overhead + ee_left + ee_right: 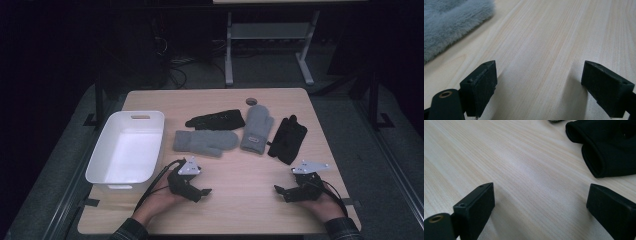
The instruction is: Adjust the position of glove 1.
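Two grey mittens and two black gloves lie across the middle of the wooden table [240, 170]. One grey mitten [205, 141] lies sideways; its fuzzy edge [449, 22] fills the upper left of the left gripper view. The other grey mitten [257, 128] points away from me. A black glove [216, 120] lies behind them, and another black glove [287, 139] lies at the right, its cuff [604, 150] showing in the right gripper view. My left gripper [202, 192] rests open near the front edge. My right gripper [279, 190] is open too, with bare wood between its jaws.
A white plastic bin [127, 150] sits empty at the table's left side, close to my left hand. A round cable hole [251, 101] is near the far edge. Beyond the table stand desk legs [229, 50] and cables on a dark floor.
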